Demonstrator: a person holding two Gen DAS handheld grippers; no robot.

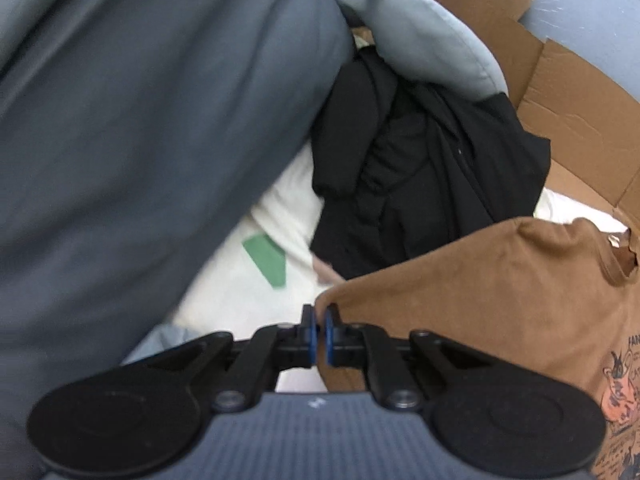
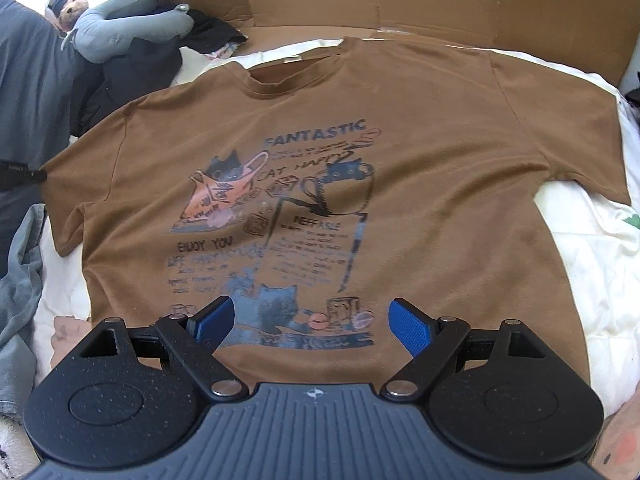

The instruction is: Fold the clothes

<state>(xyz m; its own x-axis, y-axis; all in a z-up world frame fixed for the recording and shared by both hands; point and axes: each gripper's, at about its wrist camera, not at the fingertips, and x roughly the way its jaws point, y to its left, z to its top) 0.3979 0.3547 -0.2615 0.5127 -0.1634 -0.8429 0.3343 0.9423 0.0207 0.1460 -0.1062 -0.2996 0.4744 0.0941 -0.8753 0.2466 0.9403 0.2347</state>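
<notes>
Brown printed T-shirt (image 2: 400, 128) flat on cream bedding (image 2: 592, 264), left gripper (image 1: 319, 330) pinching its soft sleeve edge — right gripper (image 2: 310, 322) jaws apart above the hem.

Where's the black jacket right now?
Left wrist view, centre: the black jacket lies crumpled on the white sheet, under the grey pillow, beyond the brown shirt.

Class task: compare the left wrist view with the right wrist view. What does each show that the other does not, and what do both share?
Only the left wrist view shows the left gripper shut on an edge of the brown T-shirt, and a green patch on the white sheet.

Only the right wrist view shows the right gripper open above the shirt's hem, the whole cat print and the neckline.

Both show the brown T-shirt, the black garment, the grey pillow and the cardboard.
</notes>
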